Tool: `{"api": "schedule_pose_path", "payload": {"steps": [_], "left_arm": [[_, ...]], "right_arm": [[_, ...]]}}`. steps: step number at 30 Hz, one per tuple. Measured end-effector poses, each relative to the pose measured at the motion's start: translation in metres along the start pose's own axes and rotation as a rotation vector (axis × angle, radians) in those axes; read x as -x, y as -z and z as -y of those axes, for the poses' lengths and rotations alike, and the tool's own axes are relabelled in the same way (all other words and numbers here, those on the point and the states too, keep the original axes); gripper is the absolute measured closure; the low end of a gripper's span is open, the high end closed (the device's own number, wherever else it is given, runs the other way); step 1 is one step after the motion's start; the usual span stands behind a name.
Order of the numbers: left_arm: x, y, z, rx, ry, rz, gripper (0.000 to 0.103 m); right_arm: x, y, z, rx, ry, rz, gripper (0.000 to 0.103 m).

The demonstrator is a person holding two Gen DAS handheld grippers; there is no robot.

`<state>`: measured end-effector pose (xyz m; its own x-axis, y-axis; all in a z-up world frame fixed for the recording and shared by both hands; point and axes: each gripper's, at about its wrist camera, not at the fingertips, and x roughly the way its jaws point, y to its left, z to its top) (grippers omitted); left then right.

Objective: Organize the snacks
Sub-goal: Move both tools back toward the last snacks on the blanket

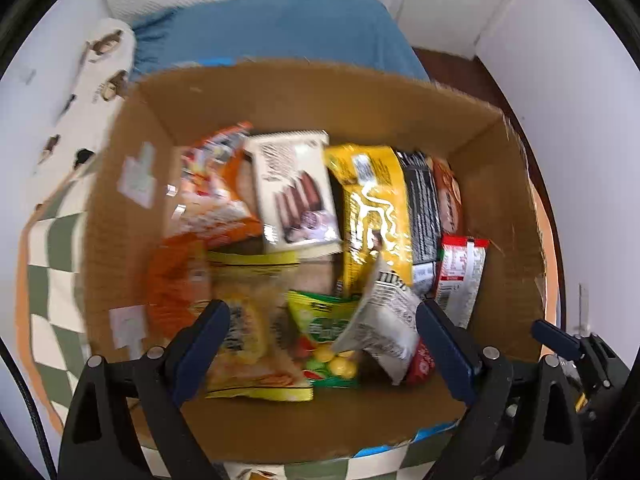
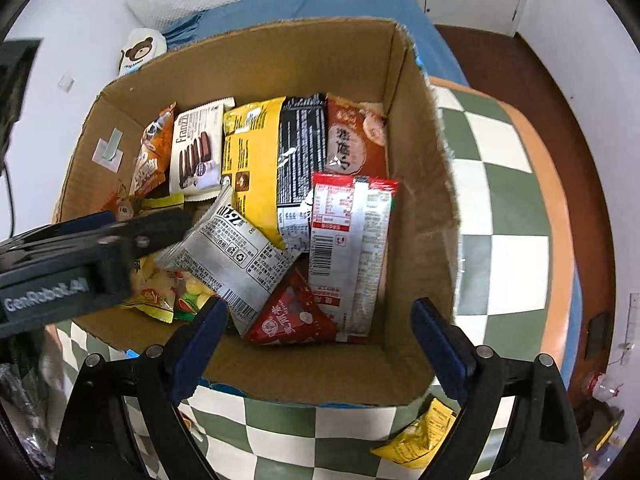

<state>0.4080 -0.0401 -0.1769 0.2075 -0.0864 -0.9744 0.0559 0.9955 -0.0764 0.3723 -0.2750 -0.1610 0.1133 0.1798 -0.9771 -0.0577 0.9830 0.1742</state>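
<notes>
Two hand-held grippers point down into the cardboard box, both released with nothing between their jaws: the left hand-held gripper over a green candy bag, the right hand-held gripper over a red triangular packet. A silver packet lies slanted between them. Outside the box, one yellow packet lies on the checkered cloth.

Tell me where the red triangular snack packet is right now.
In the right wrist view the red triangular packet lies at the near edge of the cardboard box, tucked under the silver packet and beside the red-and-silver packet.
</notes>
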Motion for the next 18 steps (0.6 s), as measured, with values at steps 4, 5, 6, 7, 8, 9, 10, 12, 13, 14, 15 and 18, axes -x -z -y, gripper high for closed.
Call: {"api": "schedule_pose_path", "payload": {"steps": [4,5,6,7,8,9,10,12,13,14,15,18], "left_arm": [[0.03,0.009,-0.011,0.016,-0.031,0.083,0.008],[0.038,0.014,-0.012,0.02,-0.035,0.104,0.008],[0.045,0.017,-0.015,0.023,-0.042,0.122,0.008],[0.055,0.024,-0.016,0.02,-0.051,0.149,0.008],[0.061,0.029,-0.015,0.019,-0.062,0.169,0.008],[0.069,0.035,-0.015,0.02,-0.068,0.188,0.008],[0.075,0.041,-0.015,0.022,-0.071,0.203,0.008],[0.09,0.056,-0.015,0.026,-0.084,0.24,0.008],[0.096,0.063,-0.014,0.027,-0.087,0.255,0.008],[0.1,0.069,-0.013,0.028,-0.089,0.267,0.008],[0.105,0.075,-0.012,0.027,-0.093,0.28,0.008],[0.124,0.096,-0.01,0.018,-0.107,0.325,0.008]], "right_arm": [[0.019,0.004,0.0,0.0,0.024,0.047,0.008],[0.024,0.005,-0.001,0.0,0.024,0.06,0.008],[0.028,0.006,-0.002,0.0,0.025,0.073,0.008],[0.034,0.008,-0.003,0.001,0.03,0.086,0.006],[0.04,0.011,-0.004,0.002,0.035,0.106,0.006],[0.047,0.014,-0.004,0.004,0.038,0.122,0.006],[0.054,0.018,-0.006,0.008,0.042,0.14,0.006],[0.067,0.025,-0.008,0.015,0.05,0.175,0.006],[0.074,0.03,-0.009,0.02,0.053,0.193,0.006],[0.082,0.035,-0.011,0.023,0.056,0.21,0.006],[0.089,0.04,-0.011,0.023,0.053,0.228,0.006],[0.11,0.055,-0.014,0.029,0.058,0.278,0.006]]}}
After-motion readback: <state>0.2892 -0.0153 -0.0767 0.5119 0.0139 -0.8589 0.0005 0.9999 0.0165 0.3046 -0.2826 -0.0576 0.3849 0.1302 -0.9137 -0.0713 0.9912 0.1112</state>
